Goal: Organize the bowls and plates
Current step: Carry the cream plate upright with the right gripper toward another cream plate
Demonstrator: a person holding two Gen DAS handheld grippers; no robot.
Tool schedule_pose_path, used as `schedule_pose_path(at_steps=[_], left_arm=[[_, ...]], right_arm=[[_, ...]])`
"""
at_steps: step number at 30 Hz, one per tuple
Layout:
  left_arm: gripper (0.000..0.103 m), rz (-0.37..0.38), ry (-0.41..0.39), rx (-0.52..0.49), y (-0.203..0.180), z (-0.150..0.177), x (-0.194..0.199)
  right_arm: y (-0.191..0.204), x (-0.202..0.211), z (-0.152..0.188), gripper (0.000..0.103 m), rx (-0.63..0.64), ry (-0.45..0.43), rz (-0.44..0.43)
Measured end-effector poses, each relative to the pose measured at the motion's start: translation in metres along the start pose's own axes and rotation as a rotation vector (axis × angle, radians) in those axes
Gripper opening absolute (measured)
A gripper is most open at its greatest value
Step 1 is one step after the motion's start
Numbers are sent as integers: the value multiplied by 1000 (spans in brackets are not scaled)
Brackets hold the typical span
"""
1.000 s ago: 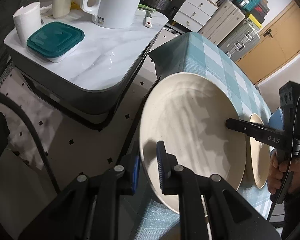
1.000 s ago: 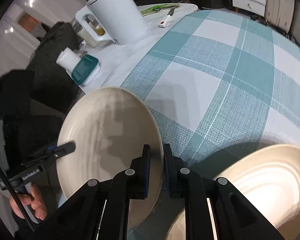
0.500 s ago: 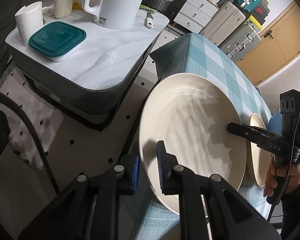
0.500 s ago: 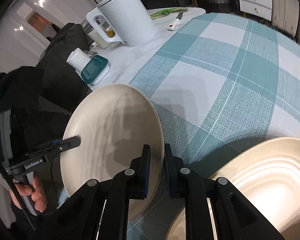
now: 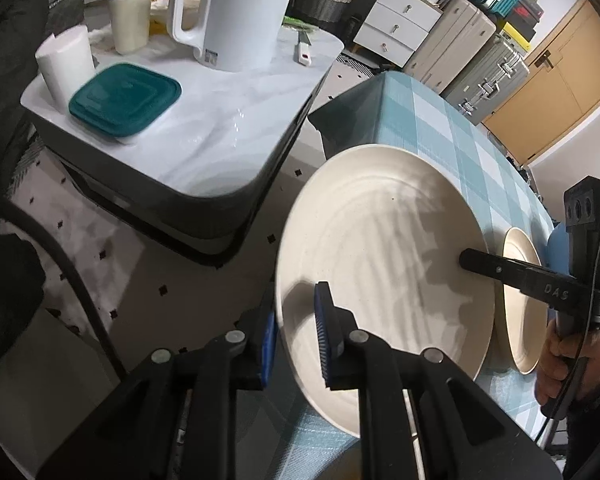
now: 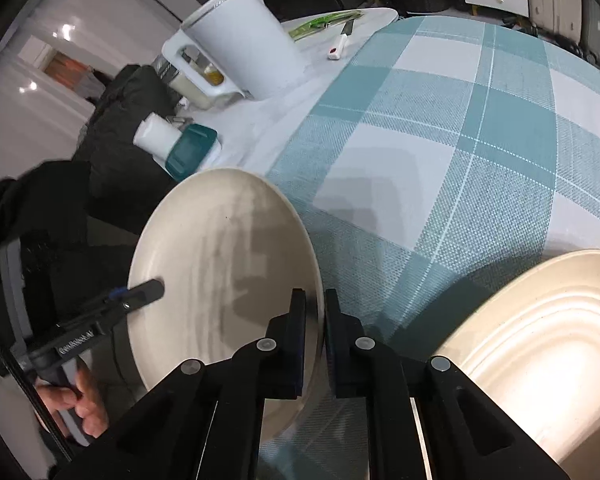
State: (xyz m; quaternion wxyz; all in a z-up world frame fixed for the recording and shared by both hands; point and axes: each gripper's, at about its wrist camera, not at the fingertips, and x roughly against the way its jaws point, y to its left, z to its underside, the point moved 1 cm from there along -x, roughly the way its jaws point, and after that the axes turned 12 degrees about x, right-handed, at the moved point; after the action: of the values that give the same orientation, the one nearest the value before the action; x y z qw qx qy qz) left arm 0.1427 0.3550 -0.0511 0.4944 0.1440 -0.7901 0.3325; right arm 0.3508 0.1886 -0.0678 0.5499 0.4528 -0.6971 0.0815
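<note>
A large cream plate (image 5: pixel 384 256) is held between both grippers at the edge of the teal checked table (image 6: pixel 440 152). My left gripper (image 5: pixel 296 332) is shut on its near rim. My right gripper (image 6: pixel 315 322) is shut on the opposite rim of the same plate (image 6: pixel 220 272); its arm shows in the left wrist view (image 5: pixel 512 276). A second cream plate (image 6: pixel 540 344) lies on the table to the right; it also shows in the left wrist view (image 5: pixel 520 304).
A white marble side table (image 5: pixel 204 128) stands to the left with a white kettle (image 5: pixel 236 12), a teal-lidded box (image 5: pixel 124 98), a paper roll (image 5: pixel 64 66) and a cup (image 5: pixel 130 20). Drawers and suitcases (image 5: pixel 472 52) stand behind.
The plate, held by both grippers, has shifted a little to the right and up in both views. Both grippers stay shut on its rim.
</note>
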Motion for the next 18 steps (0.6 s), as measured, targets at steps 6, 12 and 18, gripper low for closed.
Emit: schedule_pose_path(at_steps=[6,12,18], left_arm=[[15,16,19,10,2,0,4],[15,28,12,5,-3,7,15],[15,31,3,-32,-14,19,37]], right_arm=[[3,8,-1,8,-18,15,-3],[8,25,3,8,-34,7,-2],[18,50,15,8,-33,-4,5]])
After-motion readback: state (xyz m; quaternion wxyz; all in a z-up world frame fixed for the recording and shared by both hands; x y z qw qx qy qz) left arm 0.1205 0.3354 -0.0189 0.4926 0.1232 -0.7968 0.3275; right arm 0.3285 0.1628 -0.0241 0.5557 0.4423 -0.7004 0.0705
